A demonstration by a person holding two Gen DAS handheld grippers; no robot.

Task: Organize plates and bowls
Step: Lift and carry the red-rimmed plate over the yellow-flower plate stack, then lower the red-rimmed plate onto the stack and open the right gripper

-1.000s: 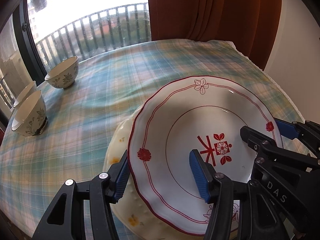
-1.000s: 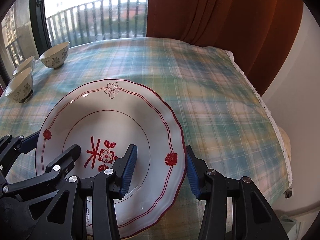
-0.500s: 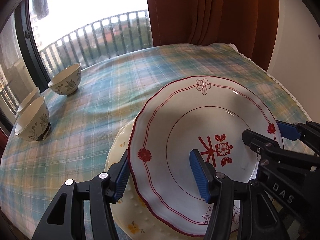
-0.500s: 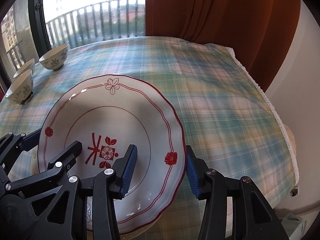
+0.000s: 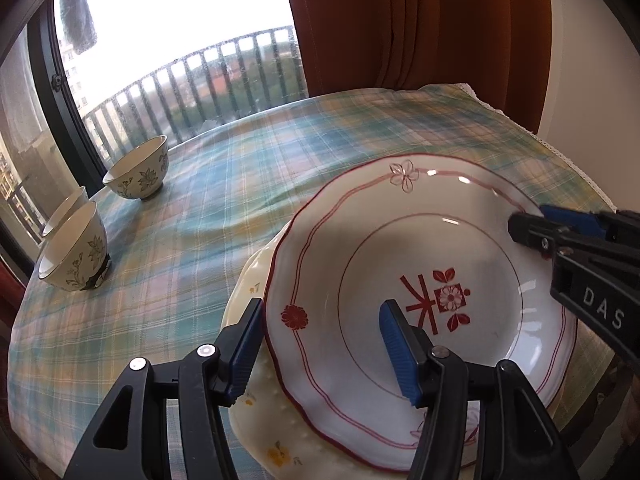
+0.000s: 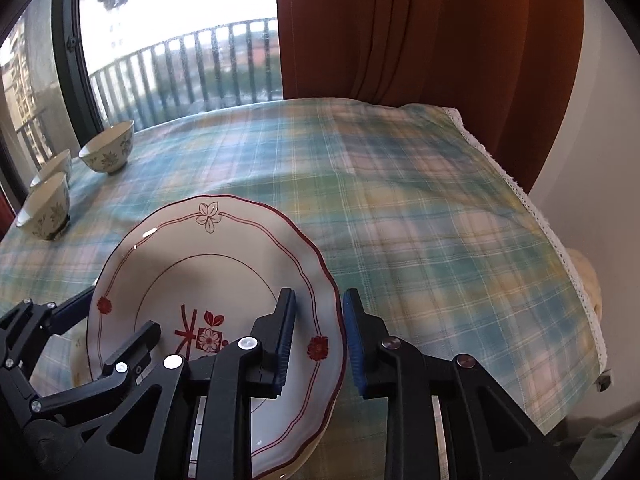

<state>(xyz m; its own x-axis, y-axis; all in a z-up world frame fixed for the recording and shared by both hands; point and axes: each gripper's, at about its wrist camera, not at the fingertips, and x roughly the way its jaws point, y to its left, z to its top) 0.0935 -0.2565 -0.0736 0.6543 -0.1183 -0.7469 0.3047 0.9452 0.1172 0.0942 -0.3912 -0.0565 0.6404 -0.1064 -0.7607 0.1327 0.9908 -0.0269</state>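
Observation:
A white plate with a red rim and red flower motif [image 5: 420, 264] lies on a cream plate with yellow flowers [image 5: 260, 420]. My left gripper [image 5: 320, 344] stands open astride its left rim, one finger outside, one inside. My right gripper [image 6: 318, 340] straddles the right rim of the red-rimmed plate [image 6: 208, 280] with narrowed jaws; contact is unclear. Each gripper shows in the other's view. Three floral bowls stand at the far left: one alone [image 5: 136, 168], two close together [image 5: 72, 252].
The round table has a plaid cloth [image 6: 420, 220] with a lace edge at the right. A window with a balcony railing [image 5: 192, 72] and an orange curtain [image 6: 420, 28] stand behind the table.
The right gripper's jaws have narrowed around the plate's right rim. Both views have risen slightly; the red-rimmed plate rests on the cream plate as before.

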